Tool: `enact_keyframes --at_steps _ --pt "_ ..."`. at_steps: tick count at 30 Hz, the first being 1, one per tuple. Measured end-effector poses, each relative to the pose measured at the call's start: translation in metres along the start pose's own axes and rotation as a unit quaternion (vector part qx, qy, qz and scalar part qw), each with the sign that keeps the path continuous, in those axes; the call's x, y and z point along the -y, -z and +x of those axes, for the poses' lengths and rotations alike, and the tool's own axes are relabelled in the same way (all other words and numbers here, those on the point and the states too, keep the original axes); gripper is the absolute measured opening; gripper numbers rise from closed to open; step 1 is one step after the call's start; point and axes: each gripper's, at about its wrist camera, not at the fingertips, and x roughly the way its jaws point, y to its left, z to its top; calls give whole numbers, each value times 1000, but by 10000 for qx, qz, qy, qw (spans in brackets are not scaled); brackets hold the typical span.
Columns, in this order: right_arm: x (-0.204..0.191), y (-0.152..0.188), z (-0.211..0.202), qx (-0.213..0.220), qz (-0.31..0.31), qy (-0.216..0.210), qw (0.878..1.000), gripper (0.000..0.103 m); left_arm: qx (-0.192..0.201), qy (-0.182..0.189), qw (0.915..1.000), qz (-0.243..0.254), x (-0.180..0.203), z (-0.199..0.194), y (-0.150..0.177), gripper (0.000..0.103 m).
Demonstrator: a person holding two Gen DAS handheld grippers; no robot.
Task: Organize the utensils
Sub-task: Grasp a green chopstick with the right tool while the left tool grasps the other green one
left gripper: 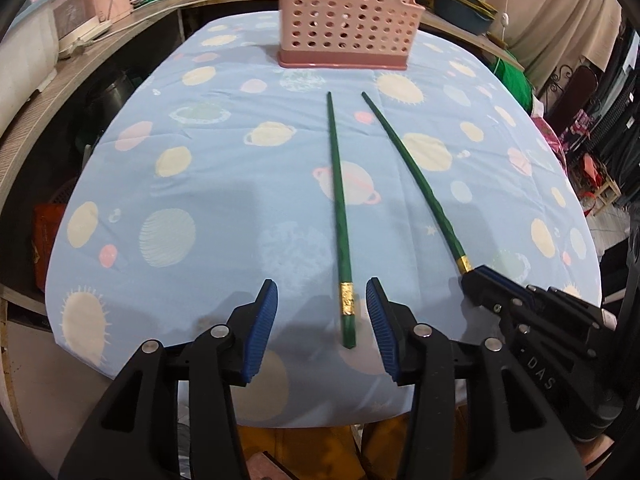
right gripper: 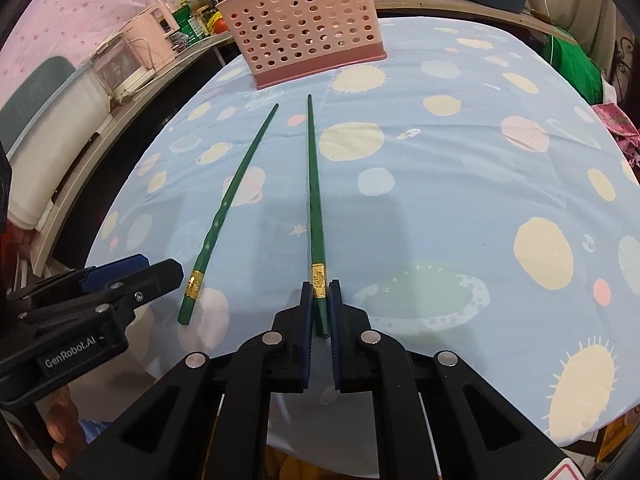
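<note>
Two green chopsticks with gold bands lie on the blue planet-print tablecloth, tips pointing at a pink perforated utensil holder point(left gripper: 348, 16) at the far edge. My left gripper point(left gripper: 323, 300) is open, its blue pads either side of the thick end of the left chopstick point(left gripper: 338, 196), not touching it. My right gripper point(right gripper: 320, 300) is shut on the thick end of the right chopstick point(right gripper: 313, 184). In the left wrist view the right gripper point(left gripper: 480, 280) holds that chopstick point(left gripper: 408, 160). The left chopstick point(right gripper: 232, 196), left gripper point(right gripper: 120, 284) and holder point(right gripper: 304, 24) also show in the right wrist view.
The table point(left gripper: 200, 184) carries only the holder and chopsticks. A counter with appliances and jars point(left gripper: 80, 20) runs along the left and back. Pots and a teal basin point(left gripper: 460, 8) sit behind the holder. Clutter and curtains stand to the right.
</note>
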Motion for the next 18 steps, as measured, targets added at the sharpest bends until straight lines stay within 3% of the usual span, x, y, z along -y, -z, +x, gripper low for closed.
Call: enact_keyframes --at_steps 10,18 --pt "3 1 0 -21 12 -10 10000 8 -217 68 9997 -39 1 14 4 41" --pt "3 1 0 -21 18 -14 10000 8 -207 68 9998 -13 1 14 5 19"
